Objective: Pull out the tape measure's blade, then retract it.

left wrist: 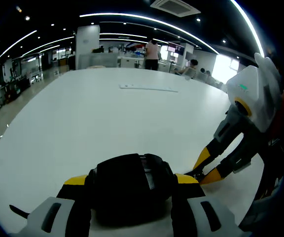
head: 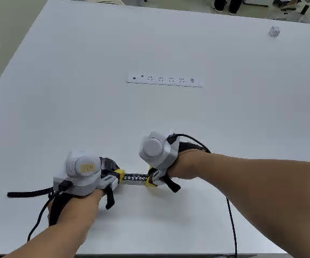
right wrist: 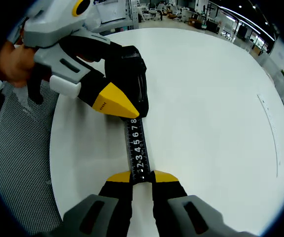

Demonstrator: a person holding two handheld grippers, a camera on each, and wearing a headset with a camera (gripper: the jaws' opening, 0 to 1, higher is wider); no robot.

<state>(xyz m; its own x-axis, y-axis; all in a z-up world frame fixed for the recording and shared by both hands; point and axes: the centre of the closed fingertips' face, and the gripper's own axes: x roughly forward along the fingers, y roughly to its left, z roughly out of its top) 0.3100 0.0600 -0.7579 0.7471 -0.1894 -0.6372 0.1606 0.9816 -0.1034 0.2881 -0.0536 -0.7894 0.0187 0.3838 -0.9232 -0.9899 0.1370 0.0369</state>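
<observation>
Pulling looks barely begun: on the table (head: 198, 118), near its 6 o'clock edge, the left gripper (left wrist: 130, 180) clamps its jaws snugly around the black case (right wrist: 132, 74). A short run of blade (right wrist: 136, 148) stretches toward 3 o'clock, where the right gripper (right wrist: 142, 177) pinches its tip, jaws nearly together. Further drawing out and the whole retraction remain, I judge.

Left gripper (head: 117, 176), right gripper (head: 151, 179) — both clamped
</observation>
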